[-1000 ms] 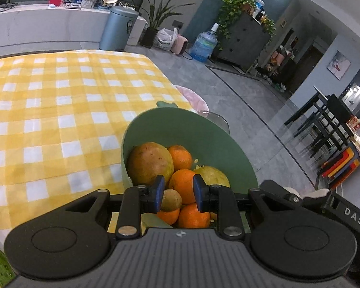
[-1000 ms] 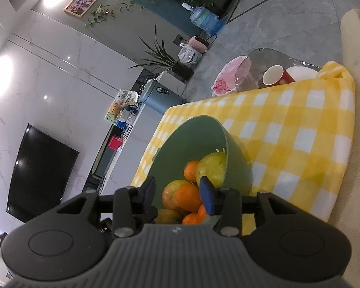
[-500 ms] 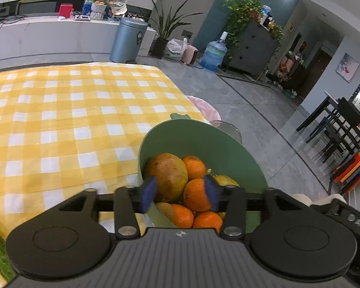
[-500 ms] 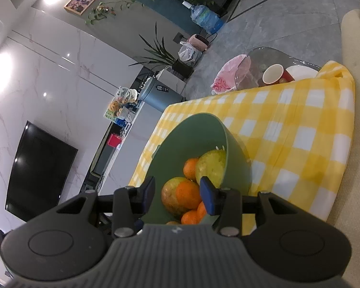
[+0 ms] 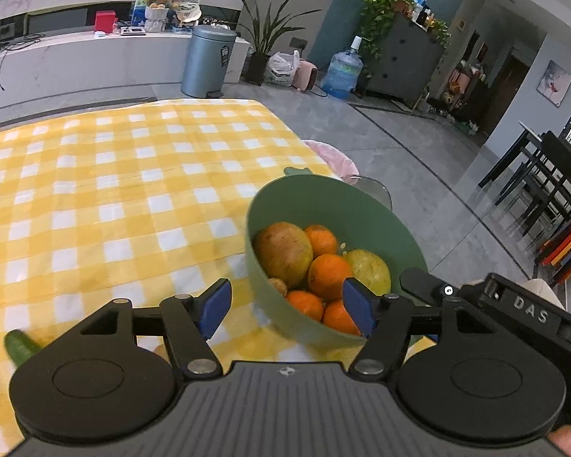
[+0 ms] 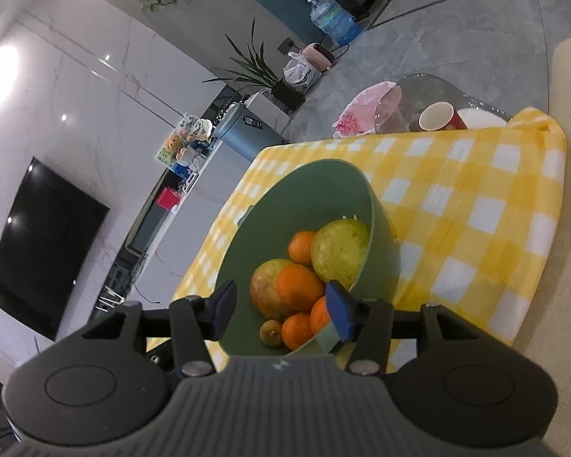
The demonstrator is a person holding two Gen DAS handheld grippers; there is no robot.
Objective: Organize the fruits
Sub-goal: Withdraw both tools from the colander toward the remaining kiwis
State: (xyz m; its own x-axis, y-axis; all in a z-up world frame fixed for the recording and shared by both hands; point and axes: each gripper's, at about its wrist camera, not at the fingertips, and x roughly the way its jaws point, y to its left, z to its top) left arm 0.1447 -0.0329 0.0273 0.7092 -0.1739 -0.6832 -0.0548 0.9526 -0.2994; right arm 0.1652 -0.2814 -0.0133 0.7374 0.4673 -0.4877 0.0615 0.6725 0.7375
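We see left gripper [image 5: 287, 314] jaws just opening, empty | right gripper [image 6: 281, 310] jaws just widening astride near rim of round green plastic bowl [image 5: 369, 205] of fruit | open yellow-checked tablecloth [image 5: 114, 190] left of left gripper

text: "DAS" | on: black device body [image 5: 529, 314] at right edge, left wrist view

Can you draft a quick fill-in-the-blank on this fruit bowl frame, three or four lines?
1. The fruit sits in a ____ bowl.
2. The tablecloth is checked white and ____.
3. The left gripper stands ____, nothing between its pads.
4. Most fruits in the bowl are ____.

Missing words: green; yellow; open; oranges
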